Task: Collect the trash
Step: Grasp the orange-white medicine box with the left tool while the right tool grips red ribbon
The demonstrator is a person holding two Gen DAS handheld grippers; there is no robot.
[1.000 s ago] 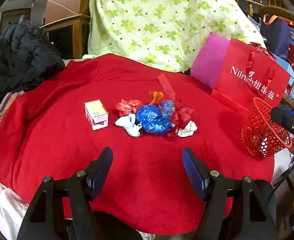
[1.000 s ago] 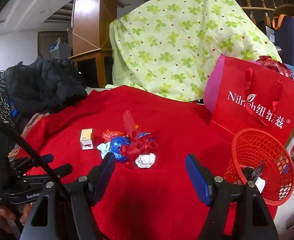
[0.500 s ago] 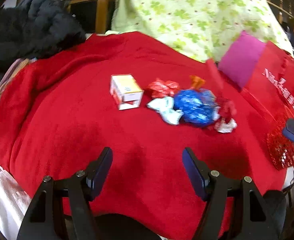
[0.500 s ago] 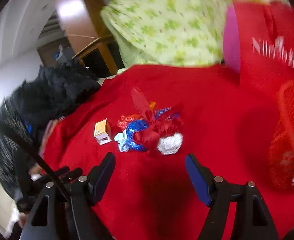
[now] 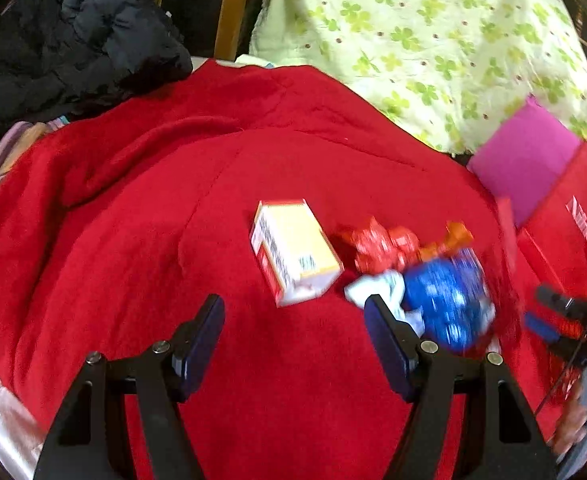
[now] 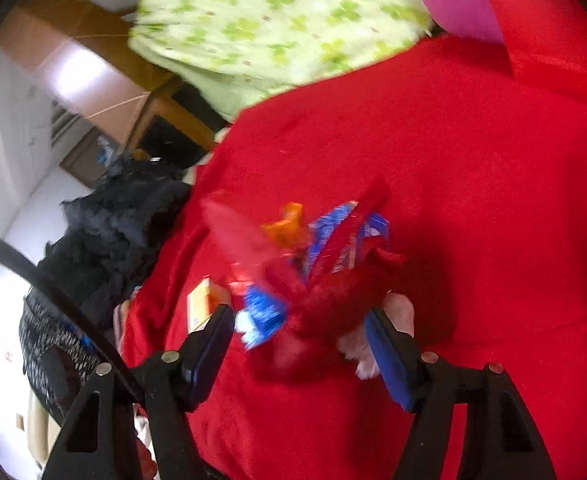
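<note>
1. The trash pile (image 6: 313, 280) is lying mid-blanket on the red blanket (image 6: 473, 180), now looming much closer than a second ago.
2. The right gripper (image 6: 297, 340) is closing, its jaws straddling a dark red wrapper (image 6: 333, 300) without pinching it yet.
3. The left gripper (image 5: 293, 336) is hanging apart and empty, nearing the small box (image 5: 293, 250); pickups look imminent.

in front of me a red fleece blanket (image 5: 141, 216) covers the surface. a black puffy jacket (image 5: 73, 36) lies heaped on its far left edge. behind it hangs a pale green clover-print quilt (image 5: 413, 32), with a wooden cabinet (image 5: 229, 12) beside it. a red paper gift bag (image 5: 573, 216) with a magenta side stands at my right.
</note>
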